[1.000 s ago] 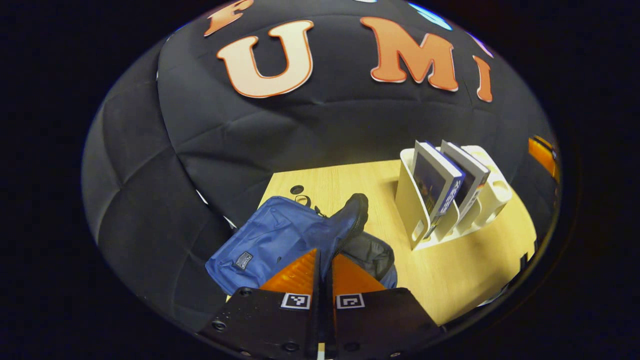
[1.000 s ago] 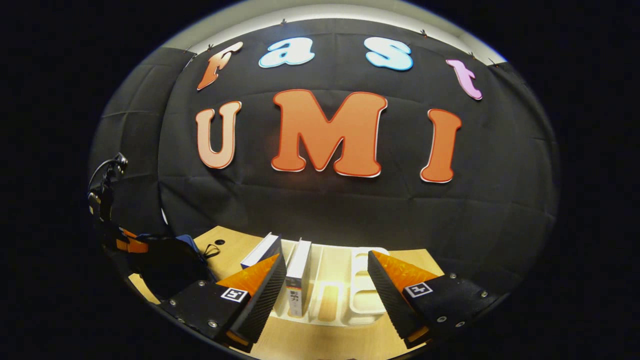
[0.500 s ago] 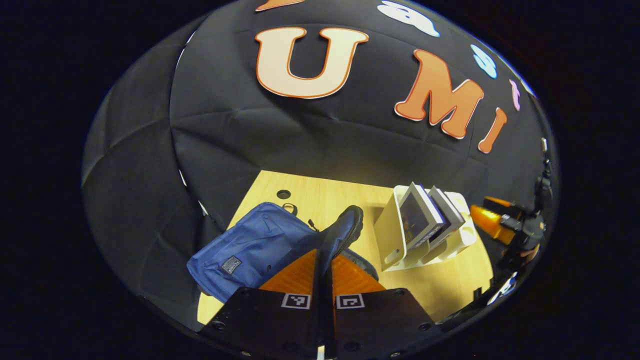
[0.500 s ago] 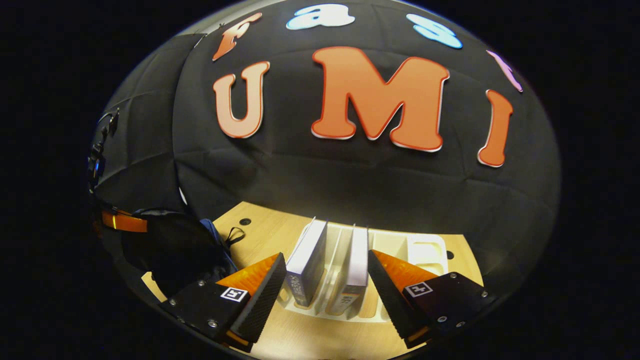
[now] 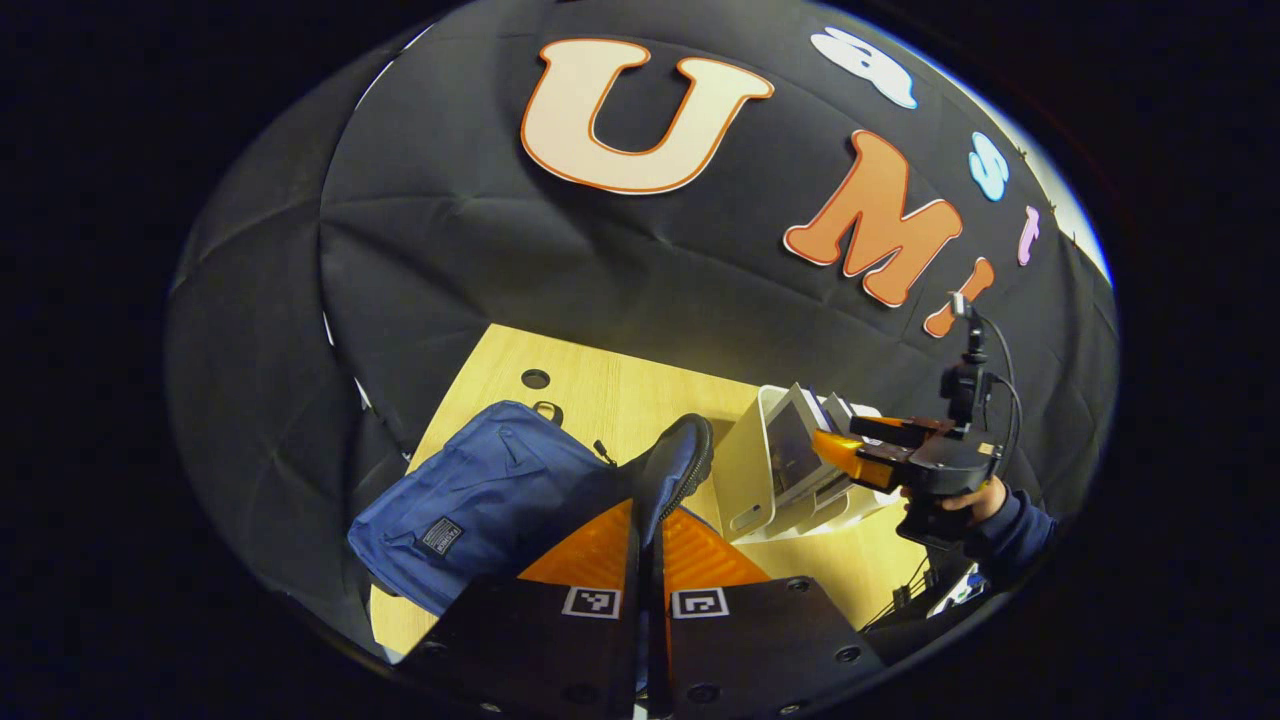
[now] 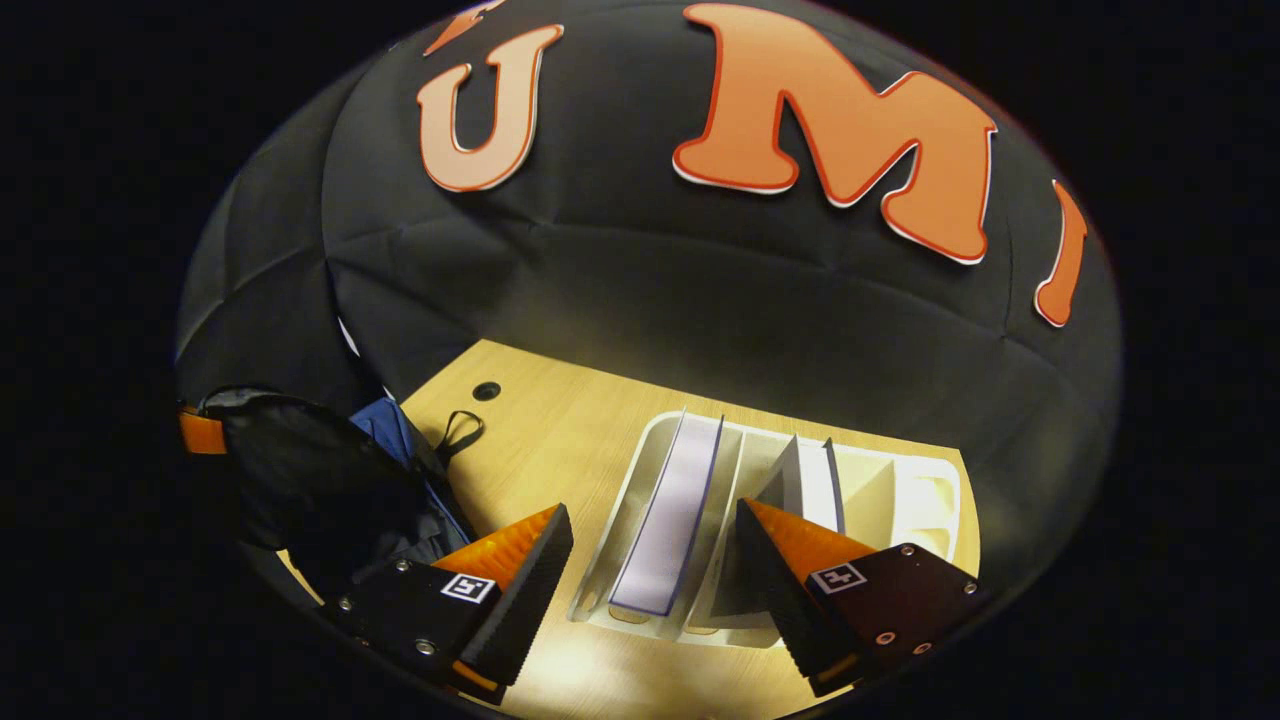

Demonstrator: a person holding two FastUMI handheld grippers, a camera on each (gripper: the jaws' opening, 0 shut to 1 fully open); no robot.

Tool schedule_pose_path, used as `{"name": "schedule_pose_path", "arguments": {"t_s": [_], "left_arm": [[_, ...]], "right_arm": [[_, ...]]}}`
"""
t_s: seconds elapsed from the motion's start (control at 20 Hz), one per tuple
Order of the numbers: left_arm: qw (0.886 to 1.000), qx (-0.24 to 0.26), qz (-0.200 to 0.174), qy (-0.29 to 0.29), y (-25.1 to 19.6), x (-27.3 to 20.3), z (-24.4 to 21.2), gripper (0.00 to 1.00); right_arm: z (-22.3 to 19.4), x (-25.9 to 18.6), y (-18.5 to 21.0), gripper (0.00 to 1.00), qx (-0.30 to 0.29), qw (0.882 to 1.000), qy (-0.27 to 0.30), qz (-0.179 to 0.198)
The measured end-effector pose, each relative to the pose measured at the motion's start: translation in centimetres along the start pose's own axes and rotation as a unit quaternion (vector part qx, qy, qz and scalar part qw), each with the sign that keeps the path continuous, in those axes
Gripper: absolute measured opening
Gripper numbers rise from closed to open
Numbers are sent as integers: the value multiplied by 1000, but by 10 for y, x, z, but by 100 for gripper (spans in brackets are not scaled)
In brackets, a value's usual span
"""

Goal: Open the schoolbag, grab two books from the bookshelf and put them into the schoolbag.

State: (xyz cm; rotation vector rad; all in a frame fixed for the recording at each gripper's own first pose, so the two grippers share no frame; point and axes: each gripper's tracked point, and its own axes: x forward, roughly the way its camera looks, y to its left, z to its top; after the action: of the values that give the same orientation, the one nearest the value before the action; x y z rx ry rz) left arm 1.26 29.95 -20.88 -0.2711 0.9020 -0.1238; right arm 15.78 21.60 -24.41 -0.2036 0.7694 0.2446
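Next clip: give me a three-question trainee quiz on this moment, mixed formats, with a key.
1. True or false: the left hand-held gripper is shut on the flap of the blue schoolbag.
2. Multiple choice: the right hand-held gripper is
A. shut on a book
B. open above the white bookshelf
C. inside the schoolbag
3. Fill in: how many books stand in the bookshelf? The nearer book sits between the right gripper's open fingers; the other book stands beyond.

Key: 1 true; 2 B; 3 two.
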Motion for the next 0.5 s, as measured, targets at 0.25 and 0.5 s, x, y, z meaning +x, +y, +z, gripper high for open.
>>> {"name": "schedule_pose_path", "arguments": {"t_s": [0.25,0.5], "left_arm": [[1000,-8,-12,5,6,-1,2,5],[1000,-1,-19,18,2,4,-1,5]], "right_arm": [[1,39,-13,94,-2,998,48,-38],[-13,66,-13,70,-4,992,120,-49]]}}
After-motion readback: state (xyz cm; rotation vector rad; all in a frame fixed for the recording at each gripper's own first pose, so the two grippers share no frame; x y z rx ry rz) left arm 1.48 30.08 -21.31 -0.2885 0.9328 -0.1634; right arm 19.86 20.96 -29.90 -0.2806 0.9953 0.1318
